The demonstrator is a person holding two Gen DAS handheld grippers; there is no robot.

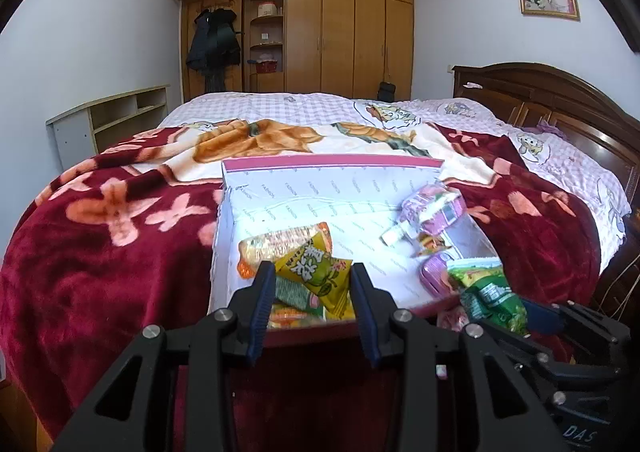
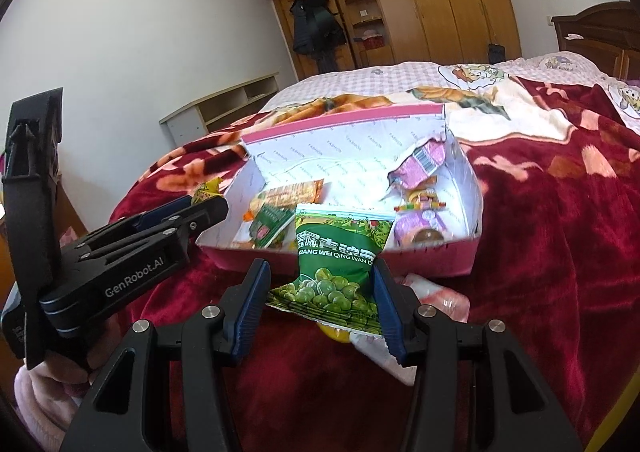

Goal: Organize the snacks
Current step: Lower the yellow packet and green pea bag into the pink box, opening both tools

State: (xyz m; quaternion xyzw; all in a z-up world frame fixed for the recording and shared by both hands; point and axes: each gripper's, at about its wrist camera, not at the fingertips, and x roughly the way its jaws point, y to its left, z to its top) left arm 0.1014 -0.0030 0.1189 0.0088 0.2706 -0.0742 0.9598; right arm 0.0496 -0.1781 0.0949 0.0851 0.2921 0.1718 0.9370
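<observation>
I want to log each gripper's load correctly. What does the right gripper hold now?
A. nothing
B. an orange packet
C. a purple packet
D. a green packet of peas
D: in the right wrist view the right gripper has its fingers closed on the green packet of peas, held in front of the pink box.

There is one box (image 1: 332, 188), pink outside and white inside, and all counts are given relative to it. Inside the box, at its left side, lie about three packets: one orange packet (image 1: 280, 242) and one dark green packet (image 2: 269, 223), with a third, orange one only partly visible under them. At its right side are two purple packets (image 1: 434, 208), one behind the other. Two grippers are at the near edge of the box. The left gripper (image 1: 313, 292) holds one yellow-green packet (image 1: 320, 276), and the right gripper (image 2: 320, 304) holds one green pea packet (image 2: 340, 256). In front of the box, outside it, lies one pink-white packet (image 2: 432, 296).
</observation>
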